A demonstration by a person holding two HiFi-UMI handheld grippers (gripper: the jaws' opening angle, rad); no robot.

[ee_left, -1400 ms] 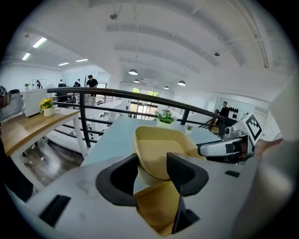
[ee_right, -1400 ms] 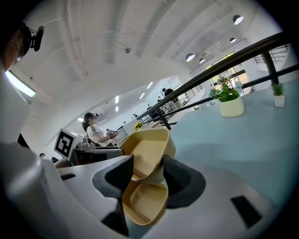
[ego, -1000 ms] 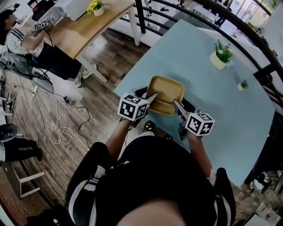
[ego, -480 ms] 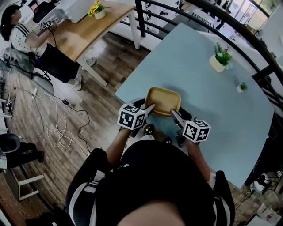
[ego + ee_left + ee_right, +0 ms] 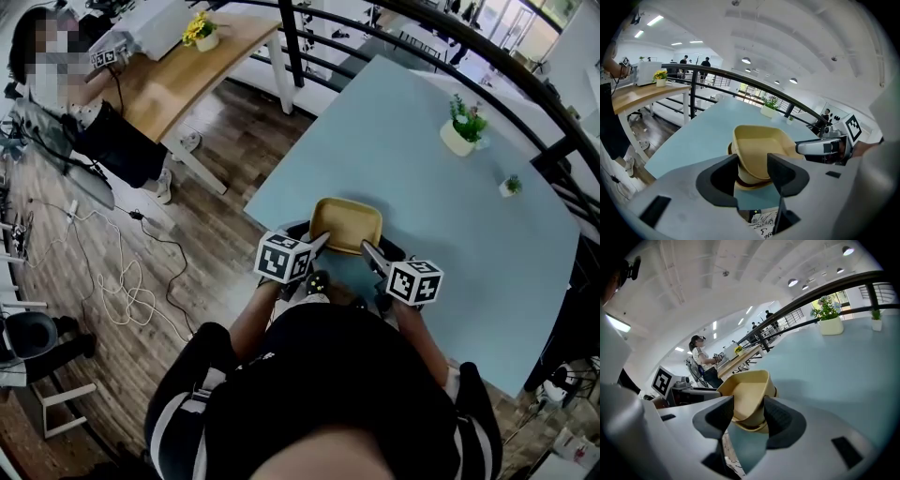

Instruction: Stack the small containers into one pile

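1. While both grippers work at the near edge of the light-blue counter (image 5: pixel 450 216), the yellow containers (image 5: pixel 346 225) sit nested in one pile between them.
2. Left gripper (image 5: pixel 319 242): jaws clamped on the pile's near-left wall, one jaw inside and one outside.
3. Right gripper (image 5: pixel 367 250): jaws clamped on the near-right wall, same way.
4. In the left gripper view the upper container is tilted in the lower one.
5. Potted plant (image 5: pixel 462 122) stands far right, well apart.
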